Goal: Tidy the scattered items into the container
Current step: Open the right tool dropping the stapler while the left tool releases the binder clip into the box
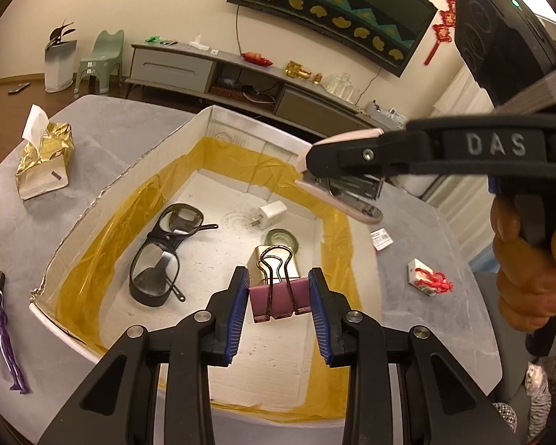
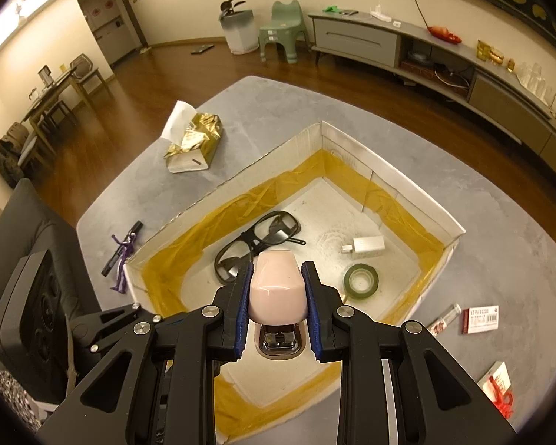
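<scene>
You are working in a home living room. Take the long grey media console [image 2: 419, 46] against the cream wall as your landmark: a wall-mounted television [image 1: 333, 11] hangs just above it, and red knot ornaments [image 1: 443, 29] hang on the wall beside the screen. To the console's left stand a small green plastic chair [image 2: 282, 29] and a potted plant [image 2: 237, 27] on the wooden floor [image 2: 189, 74]. Far left of the console, across the floor, a dining table with chairs [image 2: 55, 85] sits near a doorway. Glassware and gold trinkets [image 1: 299, 69] rest on the console's top.
</scene>
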A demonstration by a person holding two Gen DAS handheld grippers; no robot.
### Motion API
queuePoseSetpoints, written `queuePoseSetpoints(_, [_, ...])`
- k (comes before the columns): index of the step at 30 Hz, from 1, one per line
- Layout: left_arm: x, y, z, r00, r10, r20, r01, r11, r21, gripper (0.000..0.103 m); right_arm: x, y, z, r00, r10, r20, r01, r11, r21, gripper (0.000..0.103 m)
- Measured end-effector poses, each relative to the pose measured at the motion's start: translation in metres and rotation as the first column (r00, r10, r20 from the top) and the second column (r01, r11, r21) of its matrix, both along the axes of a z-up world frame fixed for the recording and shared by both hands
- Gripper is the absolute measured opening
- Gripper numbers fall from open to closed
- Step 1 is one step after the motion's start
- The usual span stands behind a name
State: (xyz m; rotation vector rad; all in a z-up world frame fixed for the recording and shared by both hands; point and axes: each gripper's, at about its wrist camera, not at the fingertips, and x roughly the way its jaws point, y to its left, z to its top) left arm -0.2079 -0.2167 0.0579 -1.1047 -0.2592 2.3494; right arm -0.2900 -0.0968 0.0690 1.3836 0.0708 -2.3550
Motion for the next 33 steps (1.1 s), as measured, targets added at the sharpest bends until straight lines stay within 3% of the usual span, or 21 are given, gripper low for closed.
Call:
queuePoseSetpoints(6, [-0.007,0.006,-0.003,1.0,-0.009,0.006,0.009,1.0,-0.024,0.034,-0.025,-0.004,-0.015,0.999,-0.004,0.038,0.003,1.0,0.024,0.027])
queuePoseSetpoints(28, [-0.029,-0.005,-0.025,0.991,0.029,0.133,-0.031,0.999,0.015,0.034,-0.091,-0.023,-0.072,0.992,0.011,0.125,-0.026,0.992,0.124,0.027])
queuePoseSetpoints(33, [-0.035,-0.002,-0.028,0.987,0.002,0.162,-0.009,0.999,0.042,0.034,-0.107,-0.027,-0.084,0.99,0.002,0.138,-0.021,0.99,0.137,0.027])
